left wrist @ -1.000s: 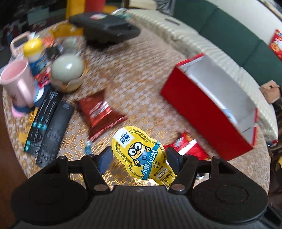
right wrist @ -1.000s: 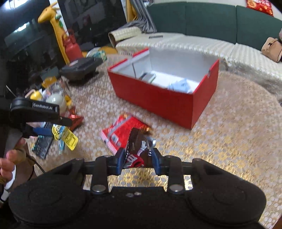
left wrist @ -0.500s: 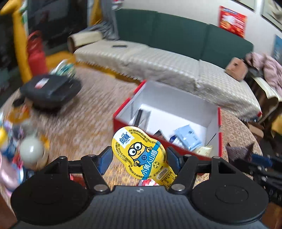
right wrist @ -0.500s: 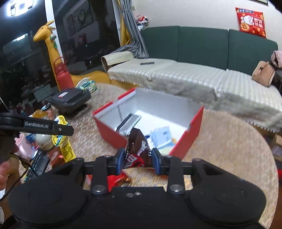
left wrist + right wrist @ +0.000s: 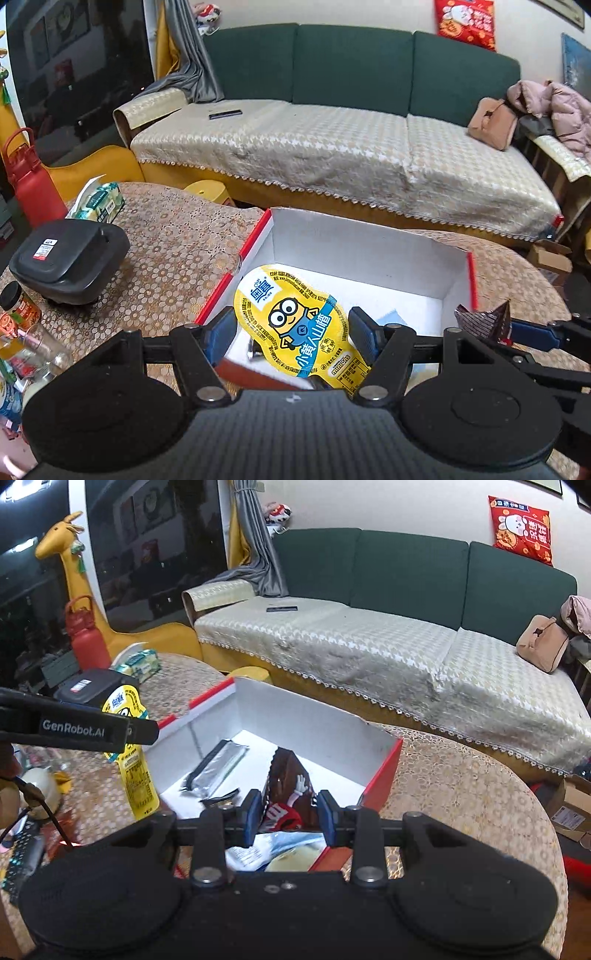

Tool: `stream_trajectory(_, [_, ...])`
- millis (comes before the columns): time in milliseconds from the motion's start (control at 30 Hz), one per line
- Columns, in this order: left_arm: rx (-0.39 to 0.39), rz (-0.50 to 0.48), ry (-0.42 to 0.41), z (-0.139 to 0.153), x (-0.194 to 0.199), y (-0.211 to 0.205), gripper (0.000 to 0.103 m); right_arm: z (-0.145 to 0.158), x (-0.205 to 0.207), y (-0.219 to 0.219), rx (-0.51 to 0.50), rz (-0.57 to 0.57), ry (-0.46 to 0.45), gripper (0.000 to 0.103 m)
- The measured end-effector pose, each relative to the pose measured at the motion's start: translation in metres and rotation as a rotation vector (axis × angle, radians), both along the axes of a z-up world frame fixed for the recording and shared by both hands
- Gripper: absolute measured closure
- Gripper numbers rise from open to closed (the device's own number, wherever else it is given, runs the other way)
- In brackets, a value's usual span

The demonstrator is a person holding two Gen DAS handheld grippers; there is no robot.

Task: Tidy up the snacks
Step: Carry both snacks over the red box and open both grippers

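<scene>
My left gripper [image 5: 293, 332] is shut on a yellow Minions snack pack [image 5: 299, 325] and holds it over the near left edge of the red box [image 5: 236, 266]. My right gripper [image 5: 289, 810] is shut on a brown M&M's bag [image 5: 291, 794] and holds it above the box's [image 5: 384, 764] white inside. The box holds a silver wrapped bar [image 5: 218, 764], a light blue packet [image 5: 273, 843] and a yellowish packet [image 5: 291, 862]. The left gripper with the yellow pack [image 5: 129, 746] shows at the left of the right wrist view. The brown bag [image 5: 484, 319] shows at the right of the left wrist view.
The box stands on a round table with a gold lace cloth [image 5: 173, 266]. A black case [image 5: 70, 258], a tissue pack [image 5: 98, 201], jars and remotes [image 5: 22, 853] lie to the left. A green sofa with a beige cover [image 5: 332, 147] is behind the table.
Both grippers rose and moved from the table's snack pile over to the red box, each still holding its snack. The box now lies directly beneath them.
</scene>
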State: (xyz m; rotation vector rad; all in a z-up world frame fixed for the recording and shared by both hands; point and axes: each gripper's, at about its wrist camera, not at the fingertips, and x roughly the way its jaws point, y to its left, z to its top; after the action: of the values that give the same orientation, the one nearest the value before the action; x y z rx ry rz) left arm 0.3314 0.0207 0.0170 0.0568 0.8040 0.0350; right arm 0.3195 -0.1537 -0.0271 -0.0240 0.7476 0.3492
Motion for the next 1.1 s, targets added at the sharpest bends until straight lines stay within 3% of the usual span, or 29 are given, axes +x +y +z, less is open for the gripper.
stream_trajectory(233, [0.032,0.012,0.064,-0.033,0.033,-0.007,0.037,-0.026,0.030,0.009,-0.038,0.002,0.054,0.071])
stream_trajectory(633, [0.054,-0.015,0.152,-0.079,0.048,-0.012,0.037,-0.060,0.041,0.026,-0.103,0.052,0.107,0.070])
stream_trajectory(867, [0.037,-0.020,0.168,-0.082,0.045,-0.012,0.036,-0.059,0.041,0.028,-0.114,0.059,0.109,0.070])
stream_trajectory(1100, [0.007,-0.022,0.149,-0.070,0.034,-0.009,0.031,-0.048,0.034,0.014,-0.043,0.026,0.116,0.070])
